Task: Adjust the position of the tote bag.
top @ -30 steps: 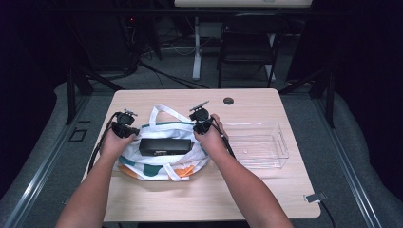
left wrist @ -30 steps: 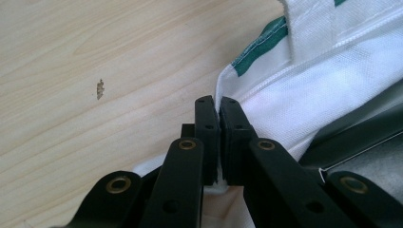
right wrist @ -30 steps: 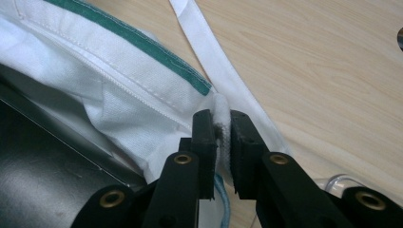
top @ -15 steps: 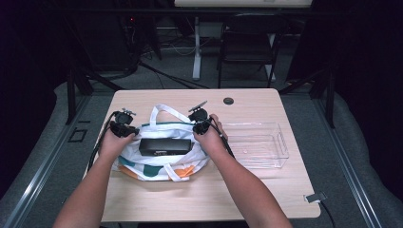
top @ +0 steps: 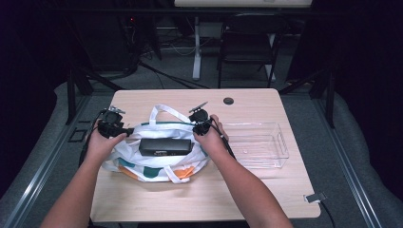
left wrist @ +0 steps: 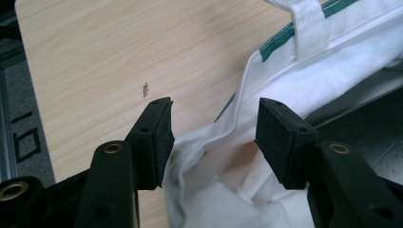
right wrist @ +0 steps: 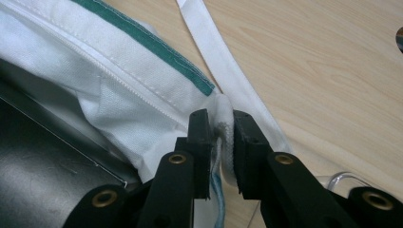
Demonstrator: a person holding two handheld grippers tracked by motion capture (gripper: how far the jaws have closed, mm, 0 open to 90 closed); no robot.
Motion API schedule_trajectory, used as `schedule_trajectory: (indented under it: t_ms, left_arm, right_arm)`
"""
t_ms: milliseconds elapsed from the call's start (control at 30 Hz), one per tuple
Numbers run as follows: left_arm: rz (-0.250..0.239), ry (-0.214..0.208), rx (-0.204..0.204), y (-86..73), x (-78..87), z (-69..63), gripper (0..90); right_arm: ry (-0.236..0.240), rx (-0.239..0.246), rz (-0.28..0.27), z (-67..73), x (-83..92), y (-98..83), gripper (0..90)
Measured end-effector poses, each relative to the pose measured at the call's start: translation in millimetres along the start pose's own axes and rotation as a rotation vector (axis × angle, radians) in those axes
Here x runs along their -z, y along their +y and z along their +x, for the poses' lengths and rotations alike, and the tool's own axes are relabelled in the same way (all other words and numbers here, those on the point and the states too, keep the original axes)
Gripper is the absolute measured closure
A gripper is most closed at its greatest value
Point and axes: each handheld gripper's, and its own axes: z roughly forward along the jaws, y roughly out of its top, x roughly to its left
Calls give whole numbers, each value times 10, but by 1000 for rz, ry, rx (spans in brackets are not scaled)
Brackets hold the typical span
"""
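Whereas a second ago the left tongs (left wrist: 214, 137) were pinched on the left rim of the white tote bag (top: 157, 159), their jaws have just been opening and now stand spread, with the cloth edge lying loose between the pads and pressed by neither. In the high view the left hand (top: 102, 145) sits a little farther to the left and slightly higher than before, just off the bag's left side. Over the same second the right tongs (right wrist: 221, 142) have kept their place at the bag's far right corner, pressed together on a bunched fold of the white rim, which shows squeezed between the two black pads. Since then the bag itself has not shifted on the bench (top: 256, 102).

Lying in the middle of the bench, nearer the left, the bag has its mouth pulled wide. White cloth forms most of it, with a green band along the rim and orange and teal patches on the near side. One white handle (top: 164, 113) arches on the far side and another loops out at the near edge. Inside lies a flat black box (top: 165, 146), long side running left to right. Just right of the bag stands a clear plastic bin (top: 259, 142), close behind the right hand (top: 211, 140).
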Motion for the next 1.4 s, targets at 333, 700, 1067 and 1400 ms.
schedule_trajectory:
  t_ms: [333,700,1067,1400]
  left_arm:
    - [38,-3,-10,-94,28,83,441]
    - [68,-5,-41,-148,-88,55,485]
    - [70,0,-39,-172,-81,57,593]
    - [101,-18,-54,-199,-105,49,665]
  right_arm:
    - [17,-6,-18,-17,55,-26,736]
    - [57,5,-82,-66,290,-60,605]
    - [103,13,-74,-113,494,-218,599]
    - [96,46,-44,-32,468,-254,783]
